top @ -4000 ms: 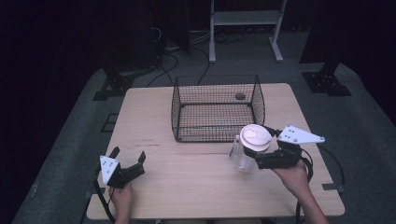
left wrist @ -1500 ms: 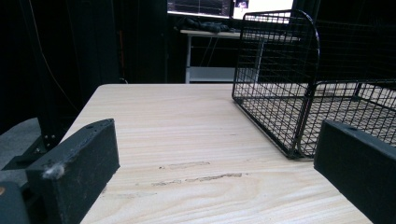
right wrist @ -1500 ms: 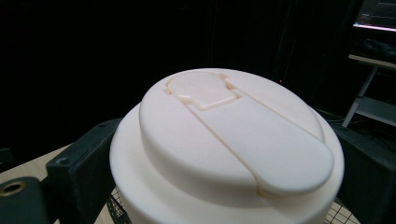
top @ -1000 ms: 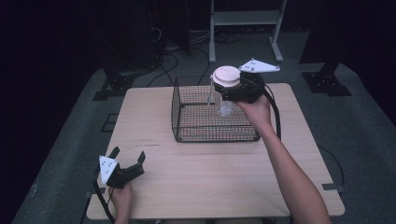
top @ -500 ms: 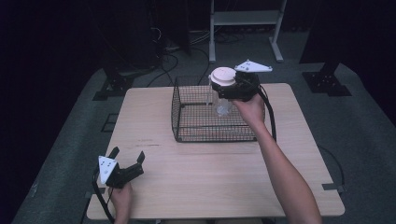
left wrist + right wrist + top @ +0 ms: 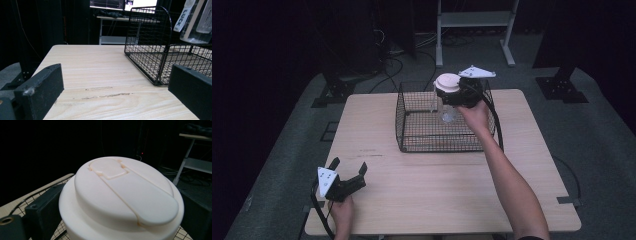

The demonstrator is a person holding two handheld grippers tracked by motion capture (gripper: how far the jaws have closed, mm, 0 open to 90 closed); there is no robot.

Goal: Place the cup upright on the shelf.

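Clear plastic jar point(image 6: 447, 102) with a cream lid point(image 6: 125, 192), held over the far side of the black wire basket point(image 6: 412, 135).
One jar, one basket. The right gripper point(image 6: 457, 95) pinches it just under the lid; it looks rigid, light, probably slippery. The left gripper point(image 6: 343, 186) rests spread at the table's point(image 6: 437, 190) near-left corner.

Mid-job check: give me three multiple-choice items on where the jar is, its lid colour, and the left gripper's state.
1. Where is the jar?
A. Held over the wire basket
B. Lying on the bare table
C. On the floor

2. What colour is the jar's lid?
A. Black
B. Cream
C. Red

3. How is the left gripper?
A. Shut on the jar
B. Shut on a cloth
C. Open and holding nothing

Answers: 1 A, the right gripper grips it above the basket; 2 B, the right gripper view shows it cream; 3 C, its jaws stand apart over bare wood.
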